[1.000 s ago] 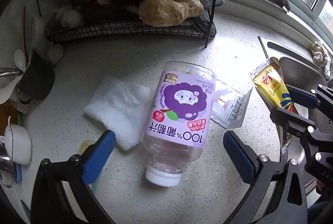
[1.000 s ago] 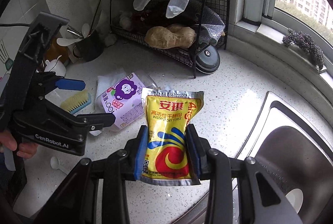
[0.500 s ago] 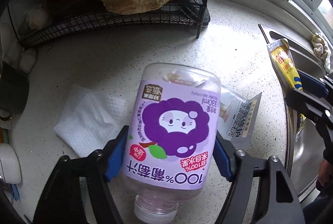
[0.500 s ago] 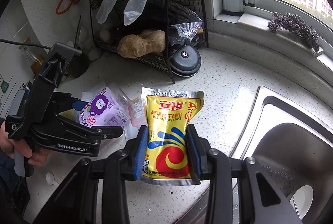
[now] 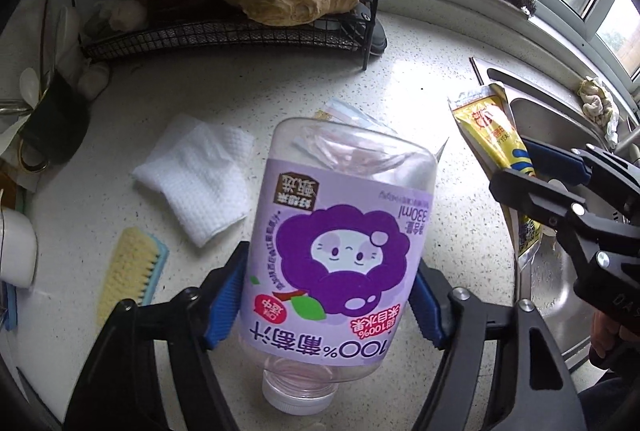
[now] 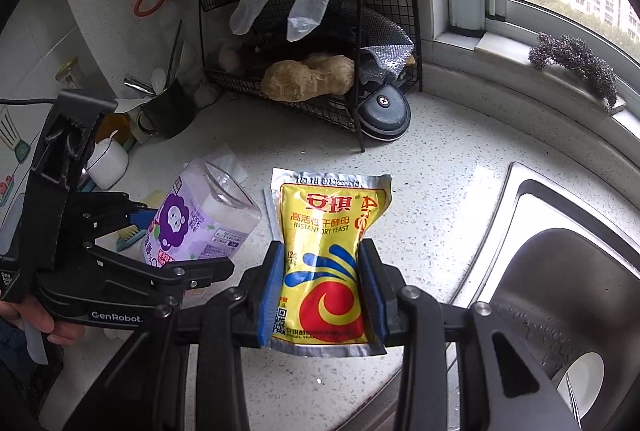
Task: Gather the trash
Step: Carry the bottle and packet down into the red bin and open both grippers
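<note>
Left wrist view: the left gripper (image 5: 326, 305) is clamping the purple juice bottle (image 5: 340, 263) between its jaws. The right gripper (image 6: 322, 289) is squeezing the yellow yeast packet (image 6: 326, 263) between its own.

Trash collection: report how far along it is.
Nothing looks binned yet; no bin is in view. In hand: the left gripper is clamped on the empty grape juice bottle, and the right gripper is clamped on the yellow yeast packet. Left on the counter: the white paper towel and a clear wrapper behind the bottle.
</note>
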`<action>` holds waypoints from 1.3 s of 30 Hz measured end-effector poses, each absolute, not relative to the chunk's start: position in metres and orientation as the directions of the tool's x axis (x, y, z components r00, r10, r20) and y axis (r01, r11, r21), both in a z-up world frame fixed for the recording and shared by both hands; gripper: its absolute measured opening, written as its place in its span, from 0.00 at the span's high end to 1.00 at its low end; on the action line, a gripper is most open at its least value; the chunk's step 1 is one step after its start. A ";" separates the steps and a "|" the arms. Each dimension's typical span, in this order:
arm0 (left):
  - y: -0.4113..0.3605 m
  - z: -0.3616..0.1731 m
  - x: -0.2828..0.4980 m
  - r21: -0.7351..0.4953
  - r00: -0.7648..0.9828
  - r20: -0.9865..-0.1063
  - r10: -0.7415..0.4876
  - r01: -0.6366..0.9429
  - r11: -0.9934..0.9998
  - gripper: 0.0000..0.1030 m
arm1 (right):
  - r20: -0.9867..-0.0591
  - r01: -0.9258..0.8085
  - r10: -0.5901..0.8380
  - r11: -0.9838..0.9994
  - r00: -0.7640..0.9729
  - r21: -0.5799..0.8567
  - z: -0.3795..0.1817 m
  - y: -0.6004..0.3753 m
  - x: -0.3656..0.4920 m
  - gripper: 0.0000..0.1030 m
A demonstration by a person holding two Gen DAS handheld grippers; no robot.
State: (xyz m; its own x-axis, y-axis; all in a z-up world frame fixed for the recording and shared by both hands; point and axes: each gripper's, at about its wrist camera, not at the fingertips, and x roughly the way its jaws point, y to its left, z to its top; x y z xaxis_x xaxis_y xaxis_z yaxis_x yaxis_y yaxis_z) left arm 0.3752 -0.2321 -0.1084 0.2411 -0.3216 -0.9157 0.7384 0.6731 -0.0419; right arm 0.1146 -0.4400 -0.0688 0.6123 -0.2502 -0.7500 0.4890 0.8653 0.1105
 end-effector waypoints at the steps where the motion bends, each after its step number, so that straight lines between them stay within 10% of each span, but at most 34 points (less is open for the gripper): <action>1: -0.223 -0.103 0.373 -0.042 0.256 -0.909 -0.329 0.729 0.683 0.32 | -0.749 0.481 -0.247 0.870 0.615 0.108 -0.068 -0.435 0.115 0.66; 39: 0.070 -0.135 0.104 -0.036 0.348 -0.919 -0.182 0.387 0.922 0.32 | -0.833 0.131 0.020 0.985 0.553 0.110 -0.119 -0.140 0.041 0.66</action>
State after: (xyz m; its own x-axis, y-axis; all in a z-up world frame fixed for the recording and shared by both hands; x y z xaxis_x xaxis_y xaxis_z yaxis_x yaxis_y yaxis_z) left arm 0.1038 0.0702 -0.1351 0.3485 -0.1823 -0.9194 0.3866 0.9215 -0.0362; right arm 0.0406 -0.1405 -0.1190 0.5529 0.0195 -0.8330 0.1310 0.9853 0.1100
